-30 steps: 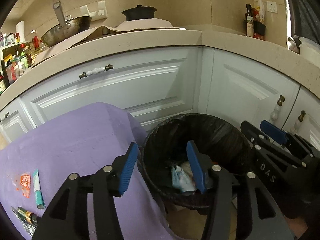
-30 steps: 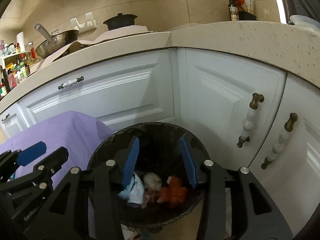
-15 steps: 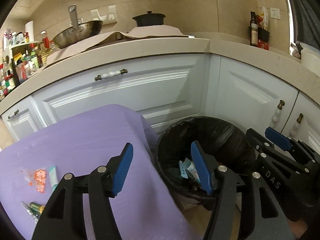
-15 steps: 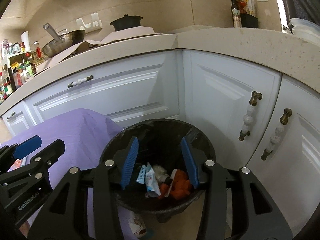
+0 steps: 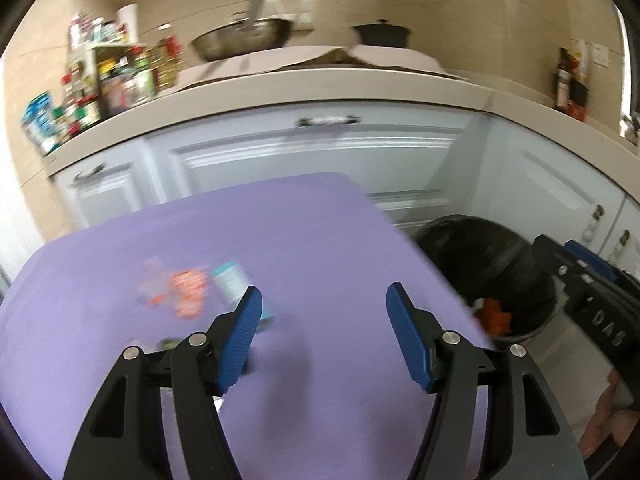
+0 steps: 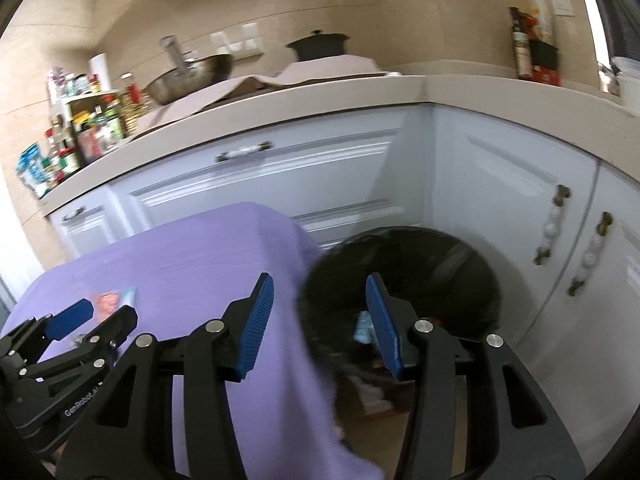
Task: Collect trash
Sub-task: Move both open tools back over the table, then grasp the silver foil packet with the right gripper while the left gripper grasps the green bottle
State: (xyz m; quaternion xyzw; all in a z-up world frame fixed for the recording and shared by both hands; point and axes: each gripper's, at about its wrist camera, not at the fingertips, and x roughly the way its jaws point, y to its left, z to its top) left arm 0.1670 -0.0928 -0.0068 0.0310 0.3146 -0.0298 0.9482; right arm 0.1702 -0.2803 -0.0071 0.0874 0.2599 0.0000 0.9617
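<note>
Bin (image 6: 404,276) has slid off to my right as my left gripper (image 5: 324,336) swung back over the purple table (image 5: 320,240), so I judge the next pickup begins; both jaws wide apart and empty, orange wrapper (image 5: 186,292) and teal tube (image 5: 232,284) just ahead-left, right gripper (image 6: 320,320) straddling the bin edge

Purple cloth (image 5: 312,240), black bin (image 6: 420,264)

I see blue ribbed pads (image 5: 240,344) on black gripper frames, an orange-and-white wrapper (image 5: 188,292), a teal-striped tube (image 5: 232,280), white cabinets (image 6: 320,176).
</note>
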